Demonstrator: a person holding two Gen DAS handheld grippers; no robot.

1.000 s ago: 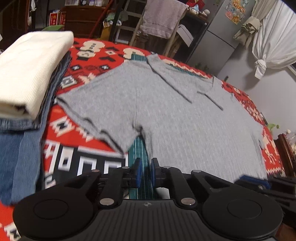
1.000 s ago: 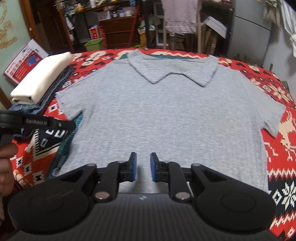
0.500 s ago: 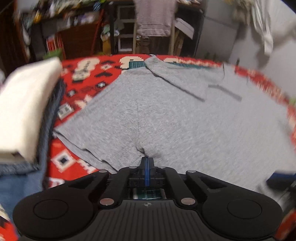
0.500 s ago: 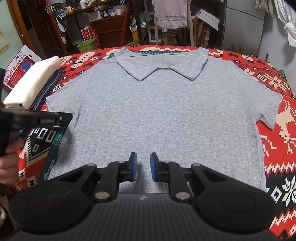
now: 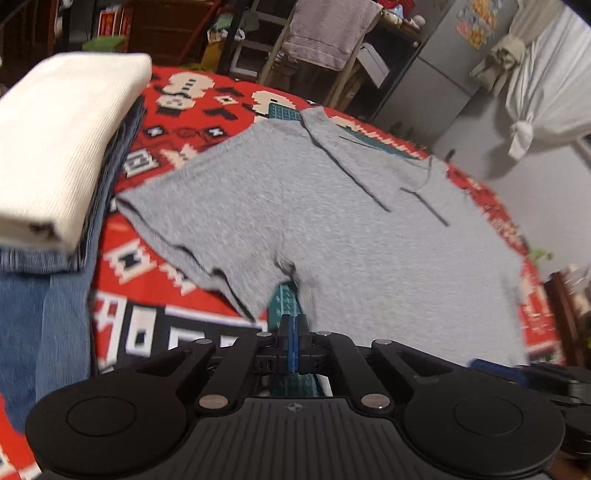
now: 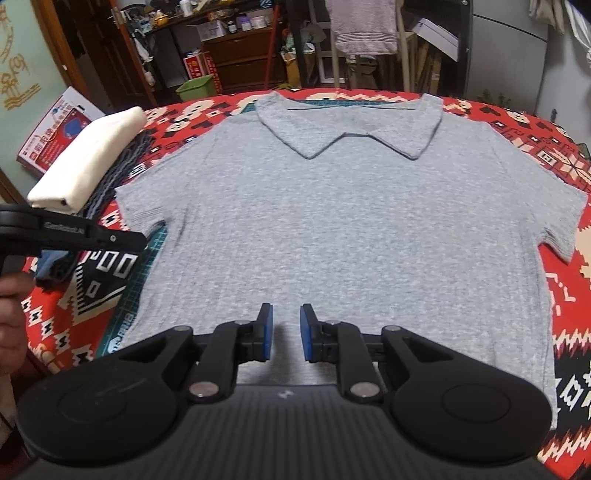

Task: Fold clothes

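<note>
The left gripper (image 5: 292, 341), pads together and empty, hung by the grey polo shirt (image 6: 343, 229)'s side edge, the right gripper (image 6: 286, 338) parted above its hidden hem.

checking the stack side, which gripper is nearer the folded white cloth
Left. The left gripper sits by the shirt's sleeve, just beside the white cloth; the right gripper is over the shirt's bottom hem, farther away.

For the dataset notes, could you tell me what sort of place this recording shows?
Probably a cluttered home room: a fridge with magnets, a knotted white curtain, and packed shelves behind the table with the grey polo shirt.
</note>
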